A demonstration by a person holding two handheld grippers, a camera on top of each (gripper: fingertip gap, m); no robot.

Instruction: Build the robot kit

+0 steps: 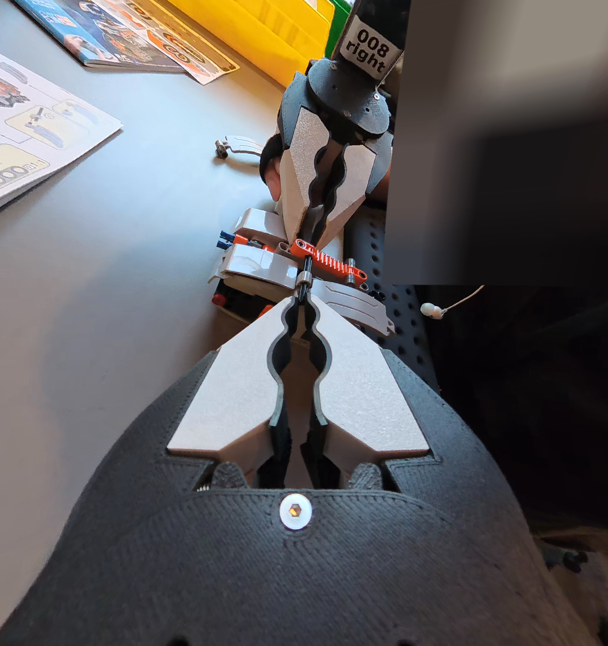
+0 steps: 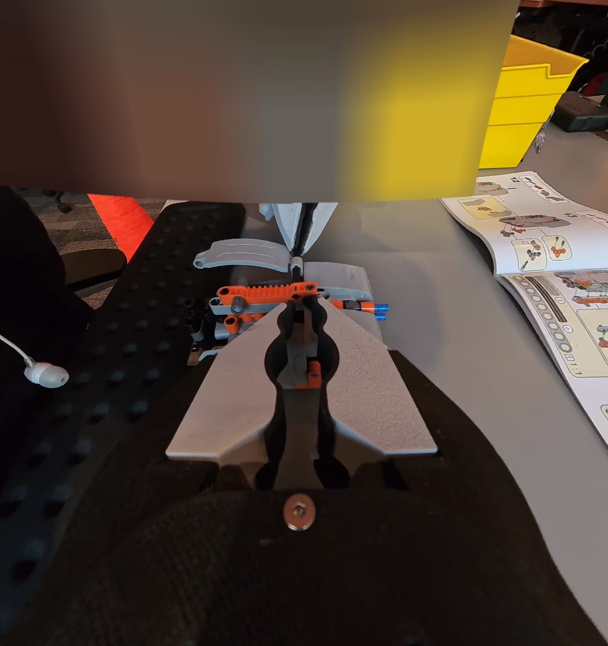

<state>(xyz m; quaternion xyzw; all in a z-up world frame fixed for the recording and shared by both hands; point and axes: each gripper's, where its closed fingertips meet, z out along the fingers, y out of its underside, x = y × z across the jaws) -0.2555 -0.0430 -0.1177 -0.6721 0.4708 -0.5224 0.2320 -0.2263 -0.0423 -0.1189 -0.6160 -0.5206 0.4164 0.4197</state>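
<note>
A small brick model (image 1: 260,269) of grey panels, orange beams and blue pins sits at the edge of the grey table (image 1: 120,279). An orange toothed rack (image 1: 328,262) lies across its top. My left gripper (image 1: 300,302) is shut on a black axle (image 1: 305,271) that carries a grey bush and reaches to the rack's end. My right gripper (image 1: 311,237) comes in from the far side and is pinched shut on that same rack end. In the right wrist view my right gripper (image 2: 300,304) grips at the rack (image 2: 267,292), and the left gripper (image 2: 297,250) holds the axle (image 2: 296,267) beyond it.
An open instruction booklet (image 2: 557,279) lies on the table, also seen in the left wrist view (image 1: 33,133). Other items are more booklets (image 1: 120,38), a yellow bin (image 2: 526,101), a loose grey curved panel (image 1: 241,146), a black perforated board (image 2: 148,314) and a white earbud (image 2: 47,374). My hands' fingertips stand some 4 centimeters from each other.
</note>
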